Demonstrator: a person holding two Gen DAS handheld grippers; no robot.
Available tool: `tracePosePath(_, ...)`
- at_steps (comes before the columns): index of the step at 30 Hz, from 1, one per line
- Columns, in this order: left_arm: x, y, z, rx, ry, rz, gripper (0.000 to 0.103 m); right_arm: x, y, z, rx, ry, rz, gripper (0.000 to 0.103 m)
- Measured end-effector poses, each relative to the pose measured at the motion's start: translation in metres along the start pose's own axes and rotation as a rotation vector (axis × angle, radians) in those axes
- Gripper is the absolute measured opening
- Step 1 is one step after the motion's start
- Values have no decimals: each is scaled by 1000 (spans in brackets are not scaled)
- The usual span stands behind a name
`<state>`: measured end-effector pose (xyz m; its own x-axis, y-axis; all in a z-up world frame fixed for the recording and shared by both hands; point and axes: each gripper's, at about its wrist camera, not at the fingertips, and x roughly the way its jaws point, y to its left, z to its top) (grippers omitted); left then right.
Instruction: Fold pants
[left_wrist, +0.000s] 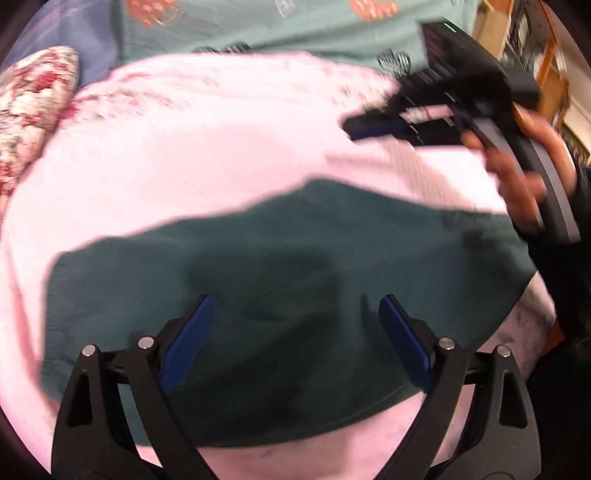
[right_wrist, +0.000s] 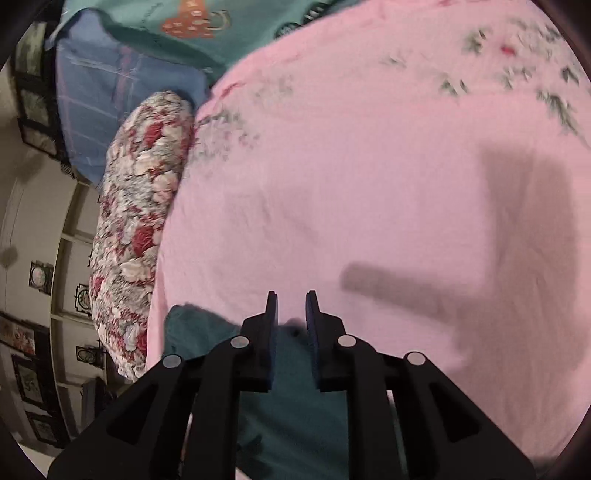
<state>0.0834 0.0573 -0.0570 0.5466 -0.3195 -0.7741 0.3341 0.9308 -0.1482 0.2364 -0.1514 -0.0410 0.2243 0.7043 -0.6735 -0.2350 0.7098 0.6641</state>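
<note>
The dark teal pants (left_wrist: 280, 280) lie folded in a compact wide shape on the pink bedsheet (left_wrist: 184, 147). My left gripper (left_wrist: 295, 306) is open and empty, hovering over the pants with its blue pads spread wide. My right gripper shows in the left wrist view (left_wrist: 373, 129) at the upper right, held by a hand above the sheet beyond the pants. In the right wrist view my right gripper (right_wrist: 291, 302) has its jaws close together with a narrow gap and nothing between them; an edge of the pants (right_wrist: 207, 332) lies beneath it.
A floral red-and-white pillow (right_wrist: 140, 221) lies at the left edge of the pink sheet (right_wrist: 369, 184). A teal patterned blanket (left_wrist: 295, 26) and a blue checked pillow (right_wrist: 110, 92) sit at the far end. Wall and framed pictures (right_wrist: 33, 280) are beyond the bed.
</note>
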Motion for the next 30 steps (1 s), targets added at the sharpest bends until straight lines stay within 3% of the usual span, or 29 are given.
tracePosePath(3,-16,27,4,-36,-26,109,94,15,26,-18,-77,43,-7,16)
tracePosePath(7,3,76,-13,-144,116,271,93,56,19,-31,-81,91,-153,16)
tracePosePath(10,-2,75,-28,-93,113,283,94,62,-1,-25,-55,53,-147,0)
tracePosePath(14,-14,81,-36,-119,91,244,93,61,-3,-23,-60,32,-145,0)
tracePosePath(18,-36,59,-33,-100,26,226,93,37,13,-37,-81,15,-89,13)
tracePosePath(20,-45,39,-27,-35,-16,206,95,19,28,-51,-108,13,-73,24)
tracePosePath(22,-33,28,-28,25,20,241,98,4,32,-74,-129,30,-106,31)
tracePosePath(24,-9,31,-33,22,104,275,101,1,28,-99,-140,70,-140,31)
tracePosePath(26,-3,44,-35,-47,109,234,101,8,19,-123,-138,127,-162,31)
tracePosePath(27,-2,47,-35,-60,119,230,101,3,17,-131,-167,84,-152,31)
tracePosePath(30,-6,41,-32,-52,120,256,101,-9,21,-147,-185,93,-143,31)
